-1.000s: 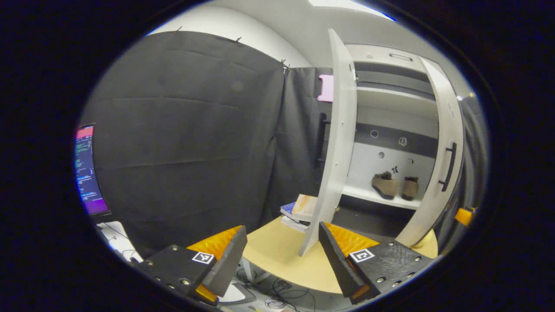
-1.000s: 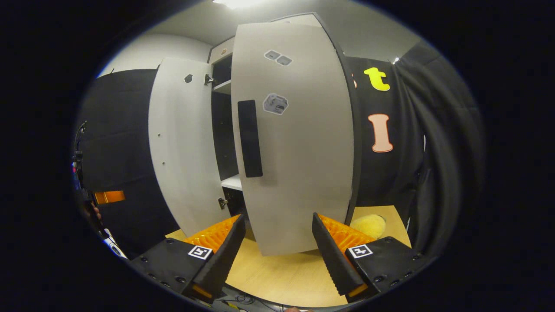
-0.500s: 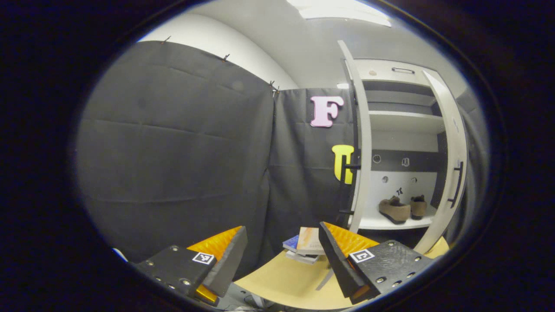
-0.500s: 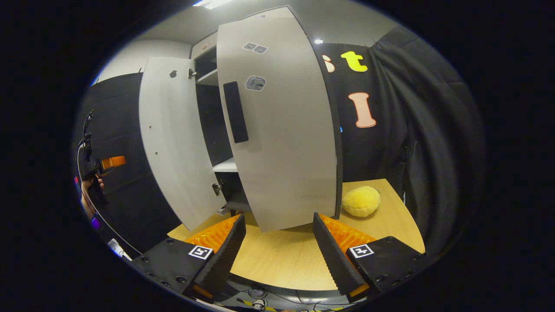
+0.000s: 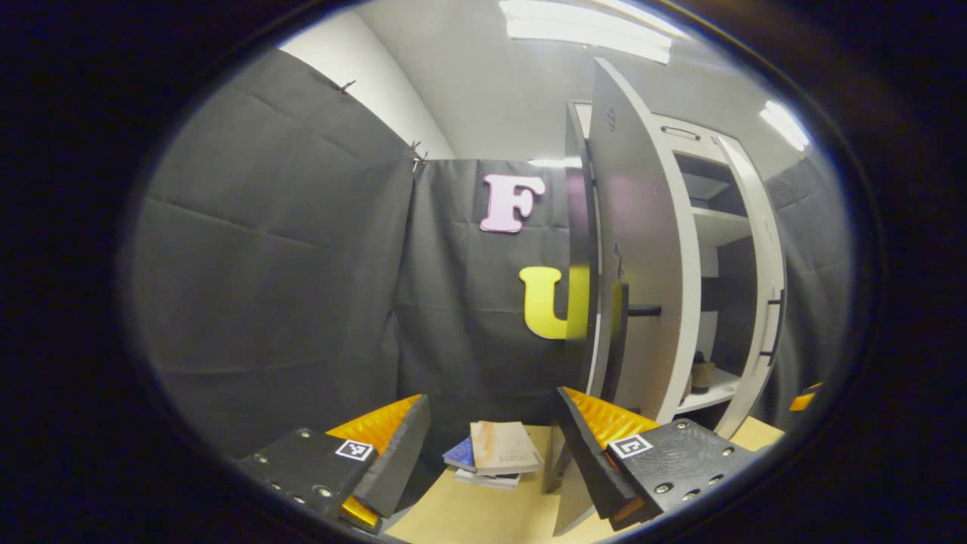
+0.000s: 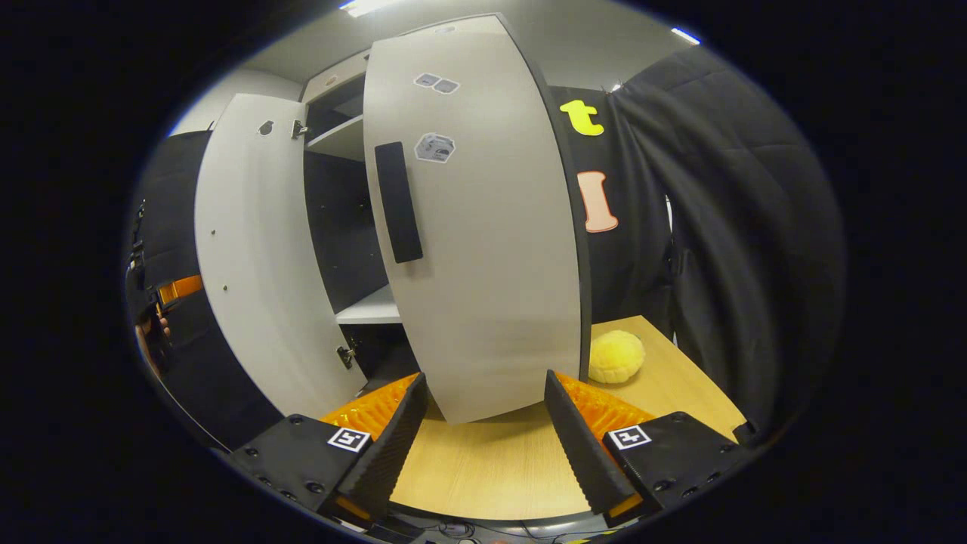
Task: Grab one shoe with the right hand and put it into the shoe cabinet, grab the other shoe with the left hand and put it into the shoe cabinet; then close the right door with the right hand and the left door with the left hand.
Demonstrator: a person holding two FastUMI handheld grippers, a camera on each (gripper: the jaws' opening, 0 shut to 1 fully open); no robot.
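In the left gripper view my left gripper (image 5: 491, 453) is open and holds nothing, low beside the outer face of the cabinet's left door (image 5: 642, 249), which stands ajar with its black handle (image 5: 621, 332) close above the gripper's right finger. Past that door a brown shoe (image 5: 702, 374) stands on the white shelf (image 5: 714, 394); the second shoe is hidden. In the right gripper view my right gripper (image 6: 483, 431) is open and empty just below the half-open right door (image 6: 483, 227), whose black handle (image 6: 398, 200) is higher up. The left door's inner face (image 6: 249, 264) is to the left.
A stack of books (image 5: 495, 453) lies on the wooden table (image 5: 468, 517) beside the left door. A yellow plush ball (image 6: 616, 357) sits on the table (image 6: 491, 468) right of the right door. Black cloth walls close in both sides.
My left gripper has swung round to the outer side of the left door, so the door now covers most of the shelf and shoes. The right gripper has backed off slightly from the right door.
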